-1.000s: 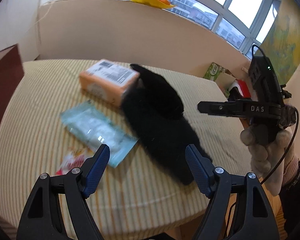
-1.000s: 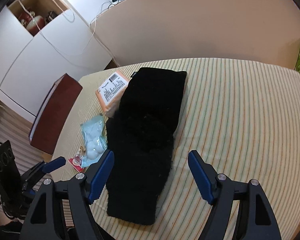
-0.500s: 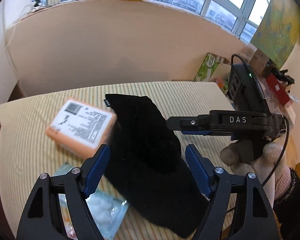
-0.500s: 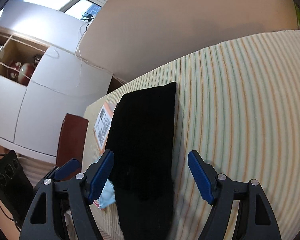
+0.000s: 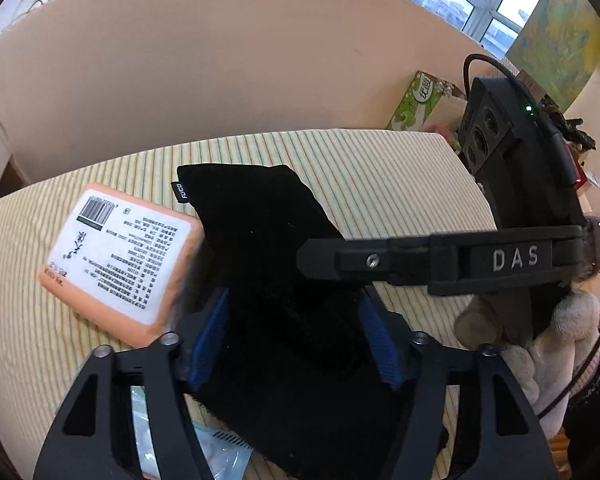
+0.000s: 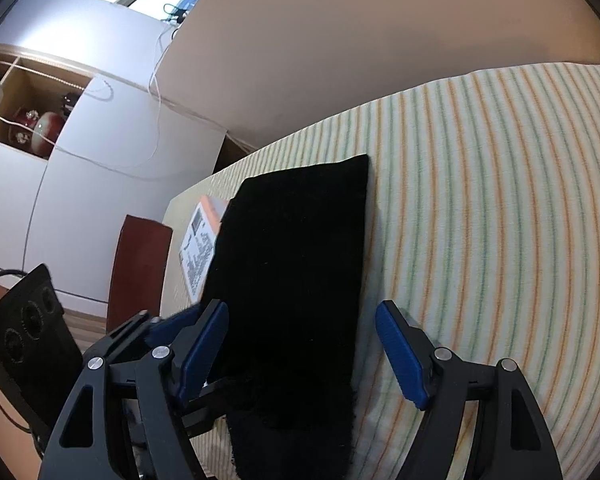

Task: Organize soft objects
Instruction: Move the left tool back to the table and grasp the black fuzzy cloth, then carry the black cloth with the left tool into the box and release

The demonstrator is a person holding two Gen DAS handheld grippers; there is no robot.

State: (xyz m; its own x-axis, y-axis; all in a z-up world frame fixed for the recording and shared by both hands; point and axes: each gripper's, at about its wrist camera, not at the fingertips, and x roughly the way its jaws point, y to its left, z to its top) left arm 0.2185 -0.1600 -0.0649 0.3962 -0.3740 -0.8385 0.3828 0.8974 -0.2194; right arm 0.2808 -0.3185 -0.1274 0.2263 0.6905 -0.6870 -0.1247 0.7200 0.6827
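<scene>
Black fleece cloth [image 5: 268, 240], long axis running toward upper frame, lies between spread left gripper [image 5: 294, 342] fingers; right gripper [image 6: 302, 346] also spread, straddling it.

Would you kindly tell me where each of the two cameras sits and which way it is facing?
Left wrist view: sits on the left gripper, looking along its fingers over the black cloth and orange packet toward the beige wall; the right gripper and gloved right hand show at right.
Right wrist view: sits on the right gripper, looking lengthwise along the black cloth on the striped tablecloth; the left gripper shows at lower left.
Shared: cloth, packet, tablecloth, each other's gripper.
</scene>
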